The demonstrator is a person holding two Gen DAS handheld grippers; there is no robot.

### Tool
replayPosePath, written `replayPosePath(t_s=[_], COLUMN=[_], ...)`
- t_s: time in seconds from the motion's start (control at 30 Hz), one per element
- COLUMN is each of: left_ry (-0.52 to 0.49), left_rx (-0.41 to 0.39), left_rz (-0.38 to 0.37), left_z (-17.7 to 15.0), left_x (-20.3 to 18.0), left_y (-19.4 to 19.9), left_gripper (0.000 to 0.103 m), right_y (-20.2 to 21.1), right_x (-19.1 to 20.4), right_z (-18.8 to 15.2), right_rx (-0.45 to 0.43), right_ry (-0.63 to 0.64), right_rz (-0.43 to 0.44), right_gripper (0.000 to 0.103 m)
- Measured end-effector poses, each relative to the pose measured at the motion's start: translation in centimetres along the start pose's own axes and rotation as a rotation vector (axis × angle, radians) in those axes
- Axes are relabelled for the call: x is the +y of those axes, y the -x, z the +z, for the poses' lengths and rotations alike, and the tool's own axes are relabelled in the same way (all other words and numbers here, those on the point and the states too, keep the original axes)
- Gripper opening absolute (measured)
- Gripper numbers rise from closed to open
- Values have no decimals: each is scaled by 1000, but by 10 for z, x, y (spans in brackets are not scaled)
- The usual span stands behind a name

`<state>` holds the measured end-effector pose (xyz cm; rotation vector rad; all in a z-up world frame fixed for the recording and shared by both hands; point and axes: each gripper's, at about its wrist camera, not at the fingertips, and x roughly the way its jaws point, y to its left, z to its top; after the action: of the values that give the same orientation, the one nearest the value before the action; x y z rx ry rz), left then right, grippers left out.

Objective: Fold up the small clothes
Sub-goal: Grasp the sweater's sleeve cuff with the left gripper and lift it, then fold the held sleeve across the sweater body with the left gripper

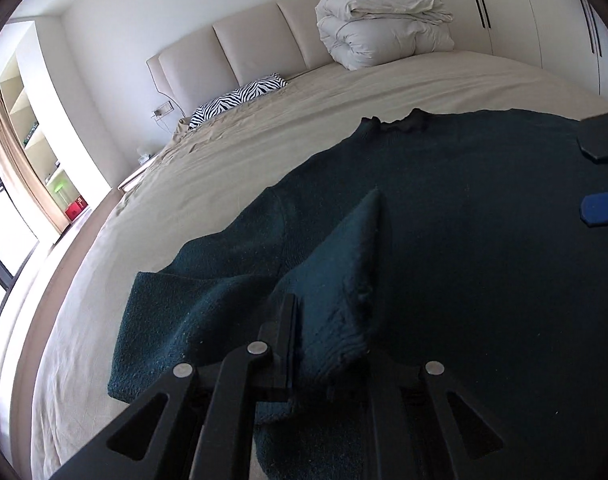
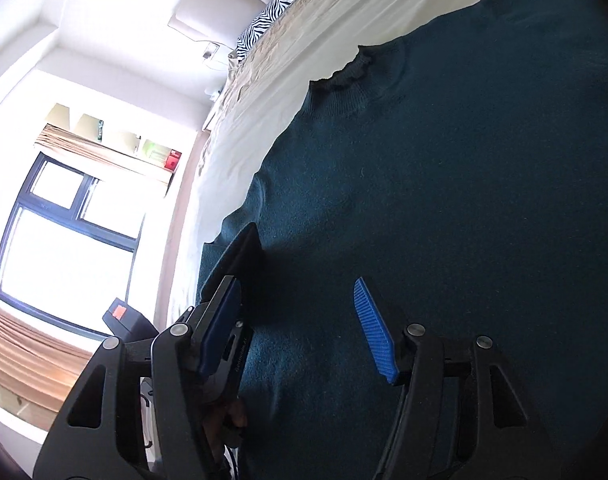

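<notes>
A dark teal knit sweater (image 1: 443, 208) is lying flat on the beige bed sheet (image 1: 232, 152), its ribbed collar (image 2: 343, 74) pointing toward the padded headboard (image 1: 232, 44). The left gripper (image 1: 331, 320) is pinching a raised fold of the sweater's fuzzy fabric. The right gripper (image 2: 300, 328) is hovering over the sweater with its ridged blue pads (image 2: 373, 332) spread apart, holding nothing. A zebra-striped pillow (image 1: 236, 100) and a rolled white duvet (image 1: 379, 28) are sitting near the headboard.

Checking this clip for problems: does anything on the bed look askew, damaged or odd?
Nothing damaged or spilled. The dark green sweater lies flat on the bed, except one sleeve, bunched and lifted by the left gripper. The right gripper hovers open above the sweater.
</notes>
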<state>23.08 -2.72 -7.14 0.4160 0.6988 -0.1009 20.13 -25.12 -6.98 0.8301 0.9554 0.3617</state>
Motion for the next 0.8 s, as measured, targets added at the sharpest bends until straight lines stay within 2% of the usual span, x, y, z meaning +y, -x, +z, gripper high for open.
replayPosePath(t_s=[0.13,0.27,0.37,0.43,0.47,0.53,0.63,0.8], left_ry=[-33,-33,-14,12,33,85,181,438], left_rx=[-24,-30,-23,-23,-21,-18,-8,-13], left_rz=[36,42,33,23,12,-19,-80,-242], left_z=[-7,-9,-10,-10,-11,-11,-15,-24], left_x=[-6,-5,0,6,11,23,45,104], left_y=[12,12,11,12,12,13,21,33], left_gripper=[13,15,25,31,37,46,48,48], right_y=[-62,-108,-132,-141,-144,-147,-140,-104], right_x=[8,20,25,32,34,34,41,42], right_z=[15,26,32,32,35,34,35,56], right_rx=[139,226,267,291,292,278,253,169], right_ry=[-57,-89,-94,-65,-50,-16,50,142], right_rz=[102,167,135,136,120,94,49,-44], right_gripper=[58,59,56,25,23,8,8,7])
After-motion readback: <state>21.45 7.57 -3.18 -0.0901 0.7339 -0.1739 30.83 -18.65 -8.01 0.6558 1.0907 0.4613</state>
